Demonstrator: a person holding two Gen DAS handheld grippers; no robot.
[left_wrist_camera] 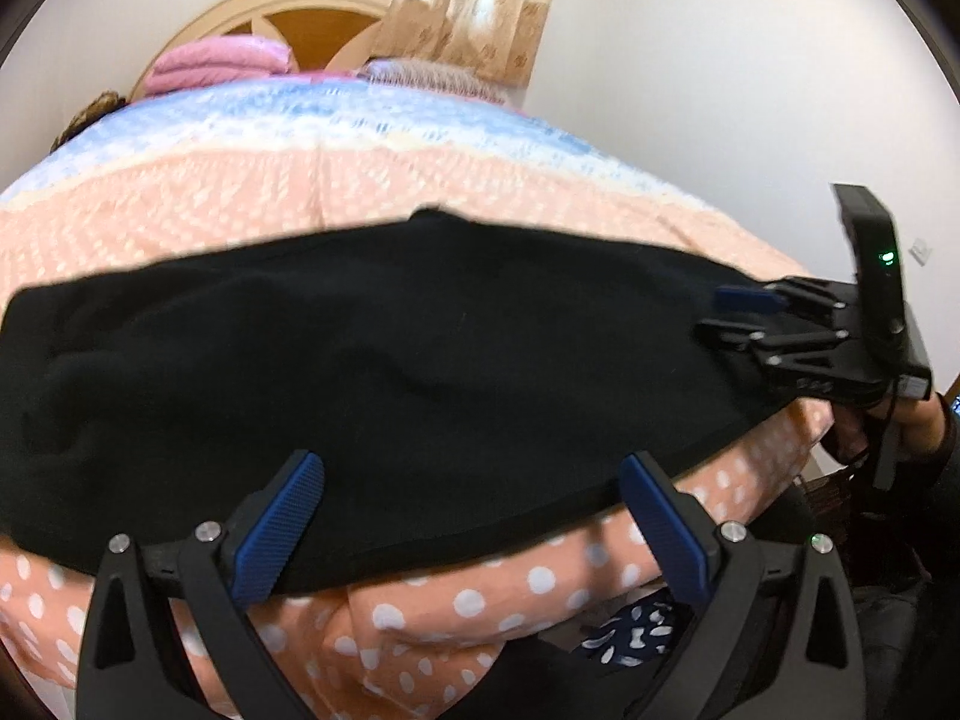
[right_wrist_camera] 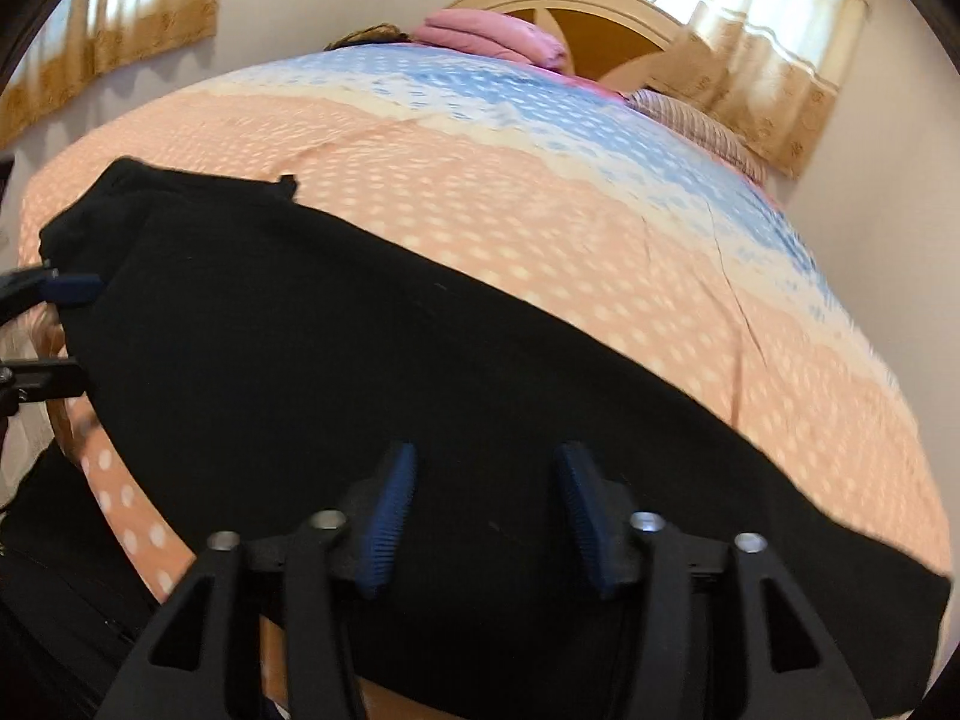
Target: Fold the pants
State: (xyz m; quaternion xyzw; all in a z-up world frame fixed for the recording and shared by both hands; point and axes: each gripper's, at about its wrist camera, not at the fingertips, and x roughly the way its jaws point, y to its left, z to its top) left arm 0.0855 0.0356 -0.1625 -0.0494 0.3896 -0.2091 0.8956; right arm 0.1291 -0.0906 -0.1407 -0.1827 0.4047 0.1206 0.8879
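Bed (left_wrist_camera: 420, 168): carried black pants (left_wrist_camera: 390, 360), long axis crosswise.
Left tongs (left_wrist_camera: 474, 522): apart, at near edge.
Right tongs (right_wrist_camera: 480, 516): apart, over pants.

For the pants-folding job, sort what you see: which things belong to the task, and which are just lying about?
Belongs to the job:
black pants
left gripper, open
right gripper, open

Just lying about:
pink folded bedding
striped pillow
curtains
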